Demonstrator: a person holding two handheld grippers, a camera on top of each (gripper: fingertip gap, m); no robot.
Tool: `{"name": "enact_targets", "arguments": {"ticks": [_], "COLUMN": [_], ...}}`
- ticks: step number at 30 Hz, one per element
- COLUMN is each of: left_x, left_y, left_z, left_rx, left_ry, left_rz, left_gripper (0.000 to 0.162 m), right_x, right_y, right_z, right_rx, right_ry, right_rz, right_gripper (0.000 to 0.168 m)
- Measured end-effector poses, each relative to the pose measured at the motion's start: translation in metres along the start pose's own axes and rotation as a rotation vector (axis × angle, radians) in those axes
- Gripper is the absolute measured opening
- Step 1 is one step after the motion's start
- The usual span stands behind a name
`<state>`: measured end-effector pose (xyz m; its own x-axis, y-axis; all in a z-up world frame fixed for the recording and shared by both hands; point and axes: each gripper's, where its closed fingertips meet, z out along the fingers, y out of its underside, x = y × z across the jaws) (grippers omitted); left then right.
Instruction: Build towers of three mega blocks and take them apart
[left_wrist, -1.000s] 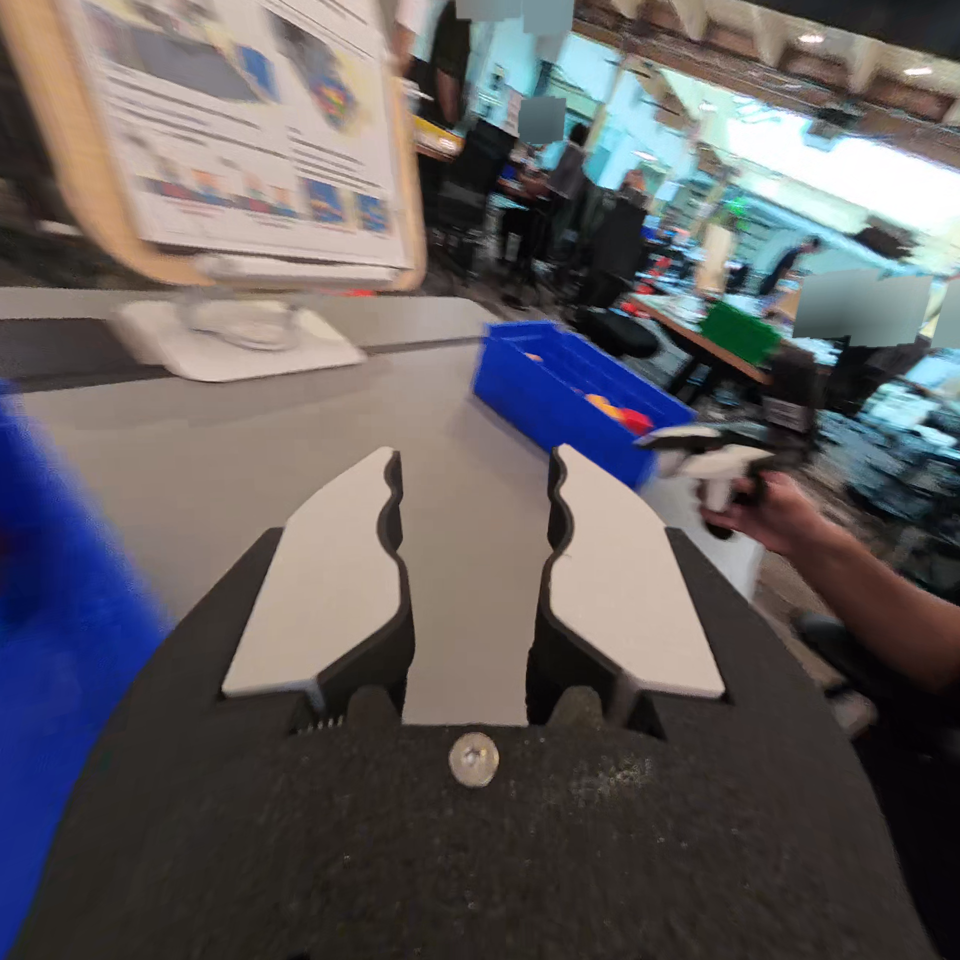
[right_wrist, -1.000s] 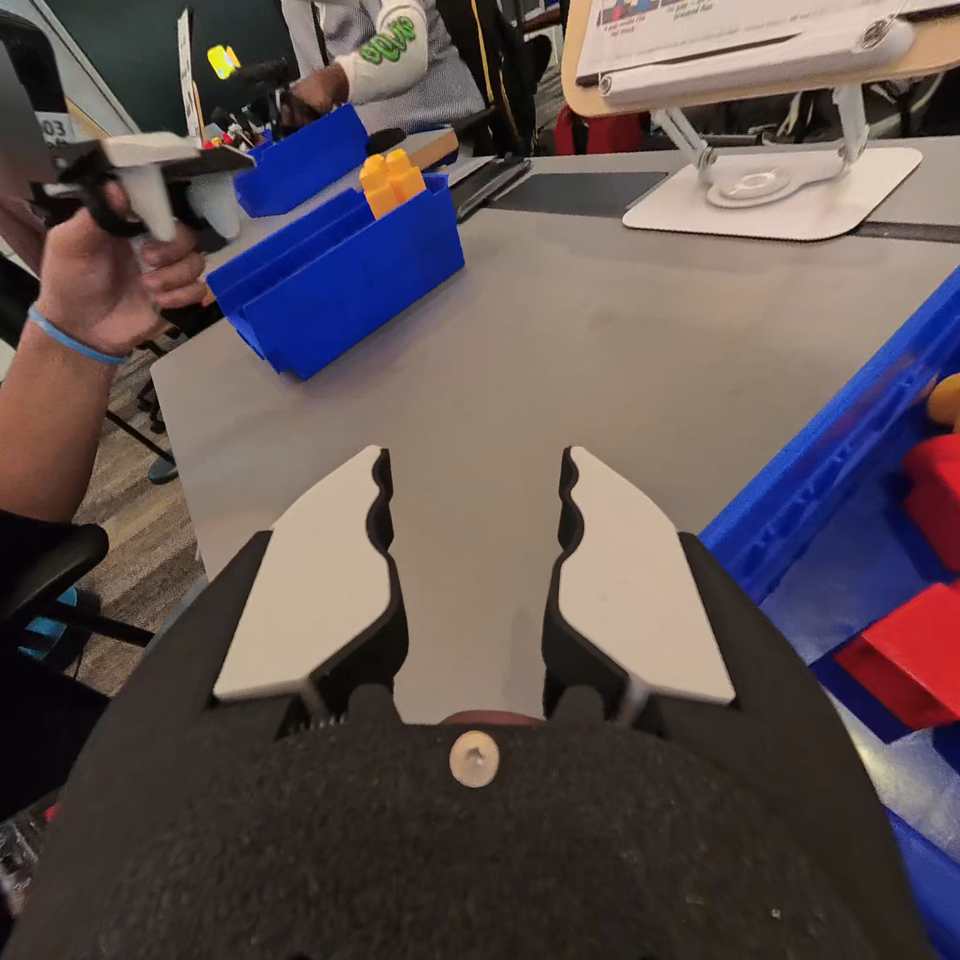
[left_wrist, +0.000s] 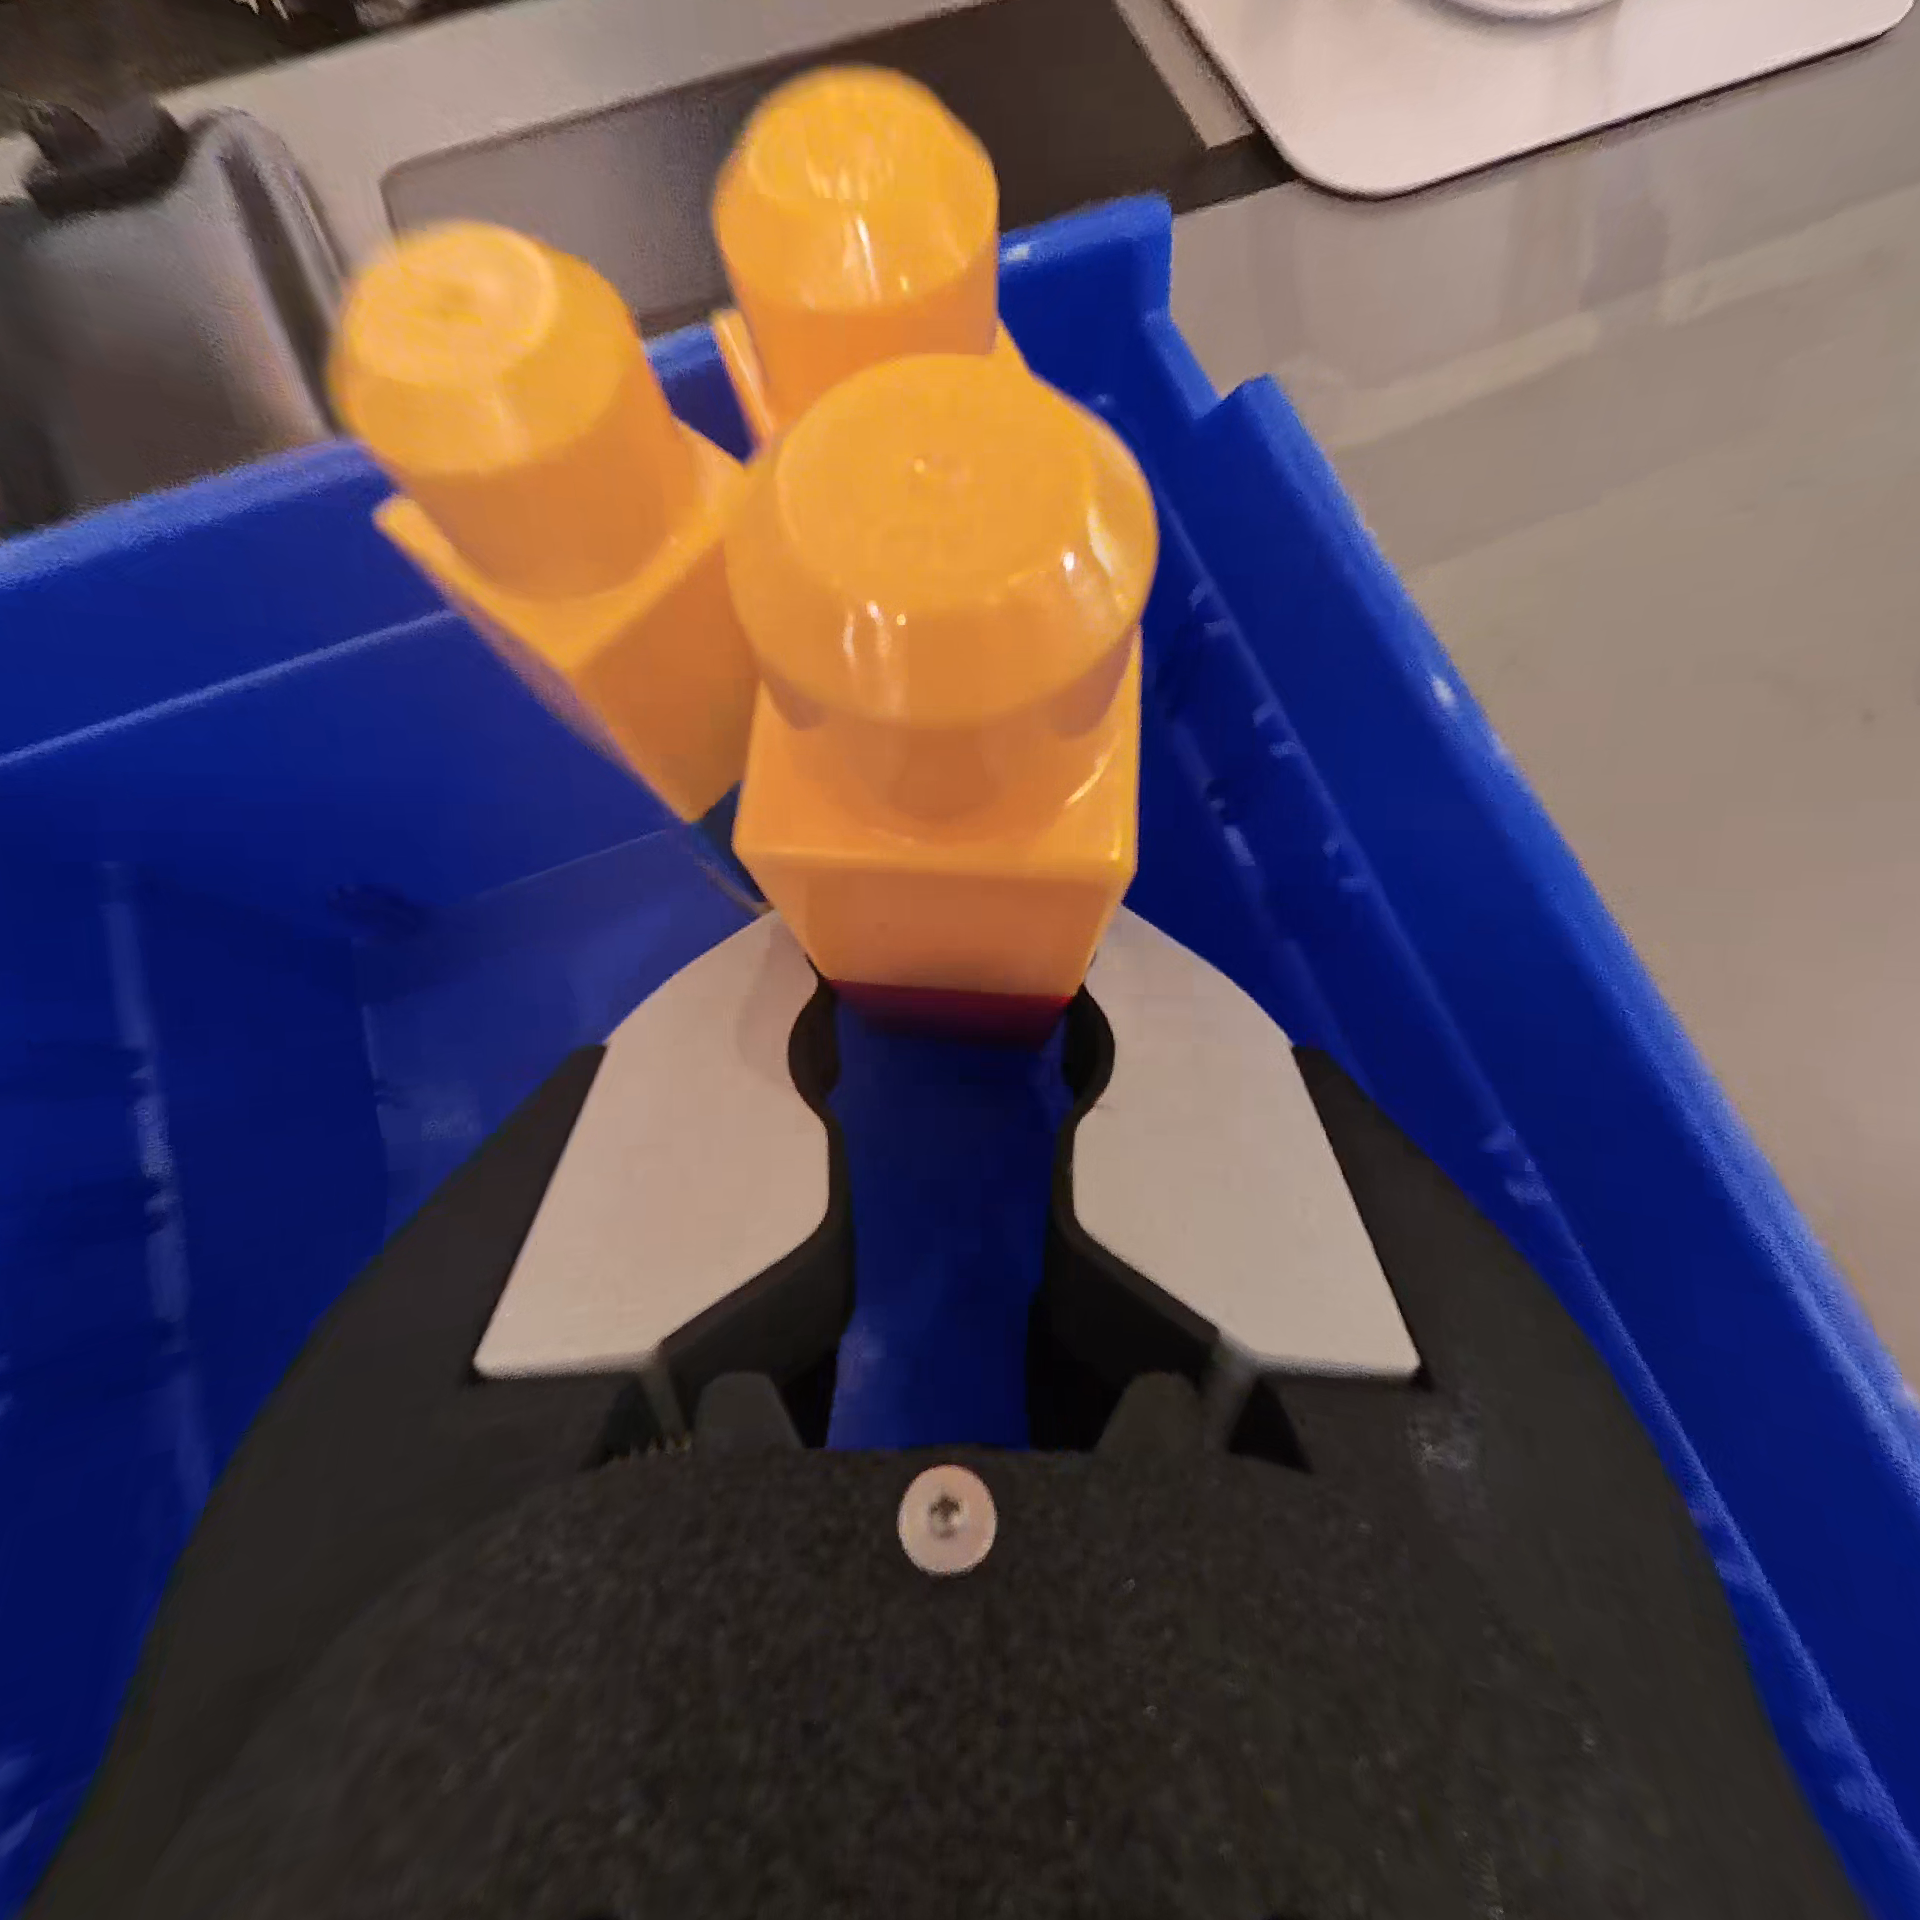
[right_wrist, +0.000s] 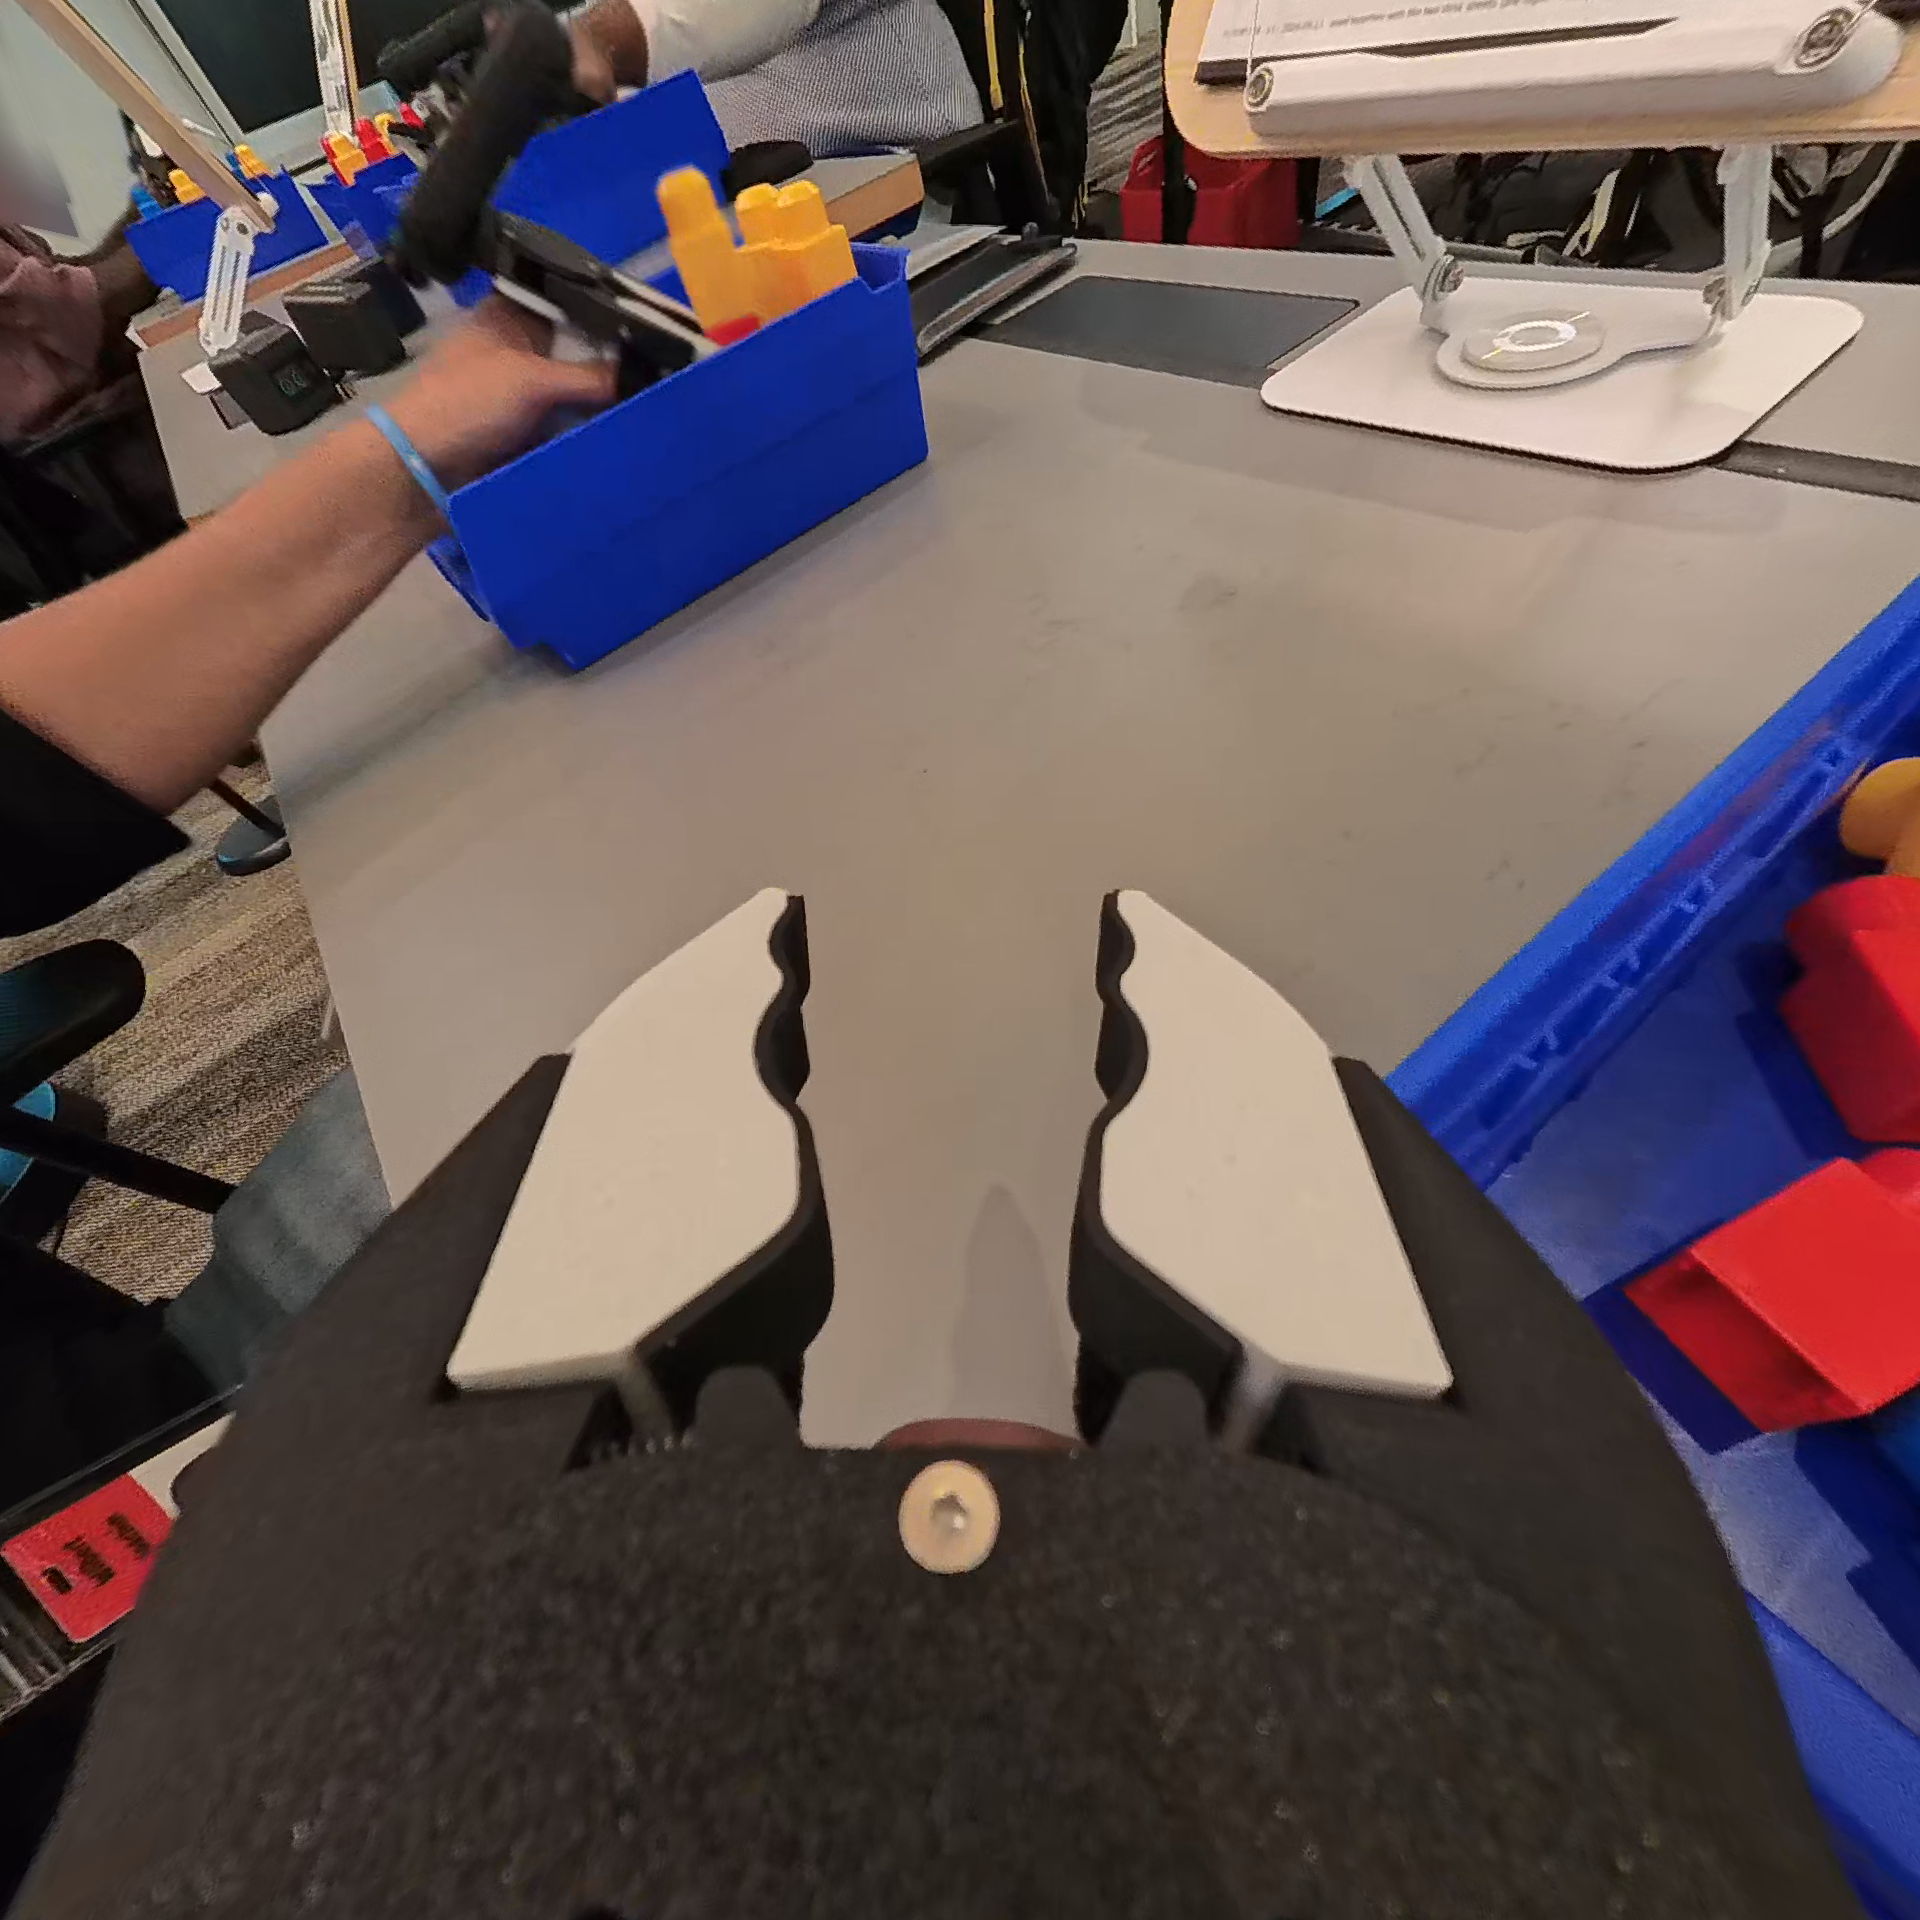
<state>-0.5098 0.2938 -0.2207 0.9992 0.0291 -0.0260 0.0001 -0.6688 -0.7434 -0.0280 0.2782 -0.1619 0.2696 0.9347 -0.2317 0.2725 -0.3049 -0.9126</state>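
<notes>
My left tool (left_wrist: 951, 1023) is inside a blue bin (left_wrist: 1340, 727), its jaws pinching the lower part of a tower of mega blocks (left_wrist: 935, 831): an orange block on top, a red band under it, blue below between the jaws. Two more orange-topped towers (left_wrist: 499, 436) stand just behind it in the same bin, blurred. My right tool (right_wrist: 951, 935) hovers over the bare grey bench (right_wrist: 1143, 644), jaws spread and empty, just beside a second blue bin (right_wrist: 1621, 997) holding loose red blocks (right_wrist: 1808, 1320).

I judge the blocks light, stiff, hollow plastic, glossy and somewhat slippery. The flat side walls offer a surer hold than the round studs, and a grip low on the tower risks the upper blocks levering off.

A clipboard stand (right_wrist: 1558, 343) sits at the far side of the bench; its sheet carries print that I do not give. I see no brand marks on the blocks.
</notes>
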Motion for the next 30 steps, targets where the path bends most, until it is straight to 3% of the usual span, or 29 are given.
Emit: {"name": "enact_targets", "arguments": {"ticks": [7,12,18,22,27,30], "left_x": [0.016,0.09,0.212,0.276,0.32,0.333], "left_y": [-0.047,-0.067,-0.071,-0.078,-0.075,-0.07], "left_z": [-0.115,-0.172,-0.17,-0.157,-0.14,-0.136], "left_rx": [0.179,0.195,0.103,0.073,0.032,0.018], "left_ry": [0.228,0.581,0.878,0.982,1.024,1.051], "left_rz": [0.025,0.091,0.224,0.25,0.283,0.291], "left_gripper": [0.039,0.039,0.04,0.039,0.039,0.04], "right_x": [0.0,-0.009,-0.043,-0.078,-0.091,-0.088], "right_y": [0.001,-0.006,-0.022,-0.041,-0.07,-0.073], "right_z": [0.003,0.021,0.075,0.109,0.125,0.121], "right_rx": [0.001,0.004,-0.021,0.011,0.134,0.156], "right_ry": [-0.011,-0.051,-0.184,-0.329,-0.433,-0.489], "right_rz": [0.011,0.005,-0.069,-0.082,0.037,0.091], "right_gripper": [0.052,0.052,0.056,0.063,0.063,0.044]}}
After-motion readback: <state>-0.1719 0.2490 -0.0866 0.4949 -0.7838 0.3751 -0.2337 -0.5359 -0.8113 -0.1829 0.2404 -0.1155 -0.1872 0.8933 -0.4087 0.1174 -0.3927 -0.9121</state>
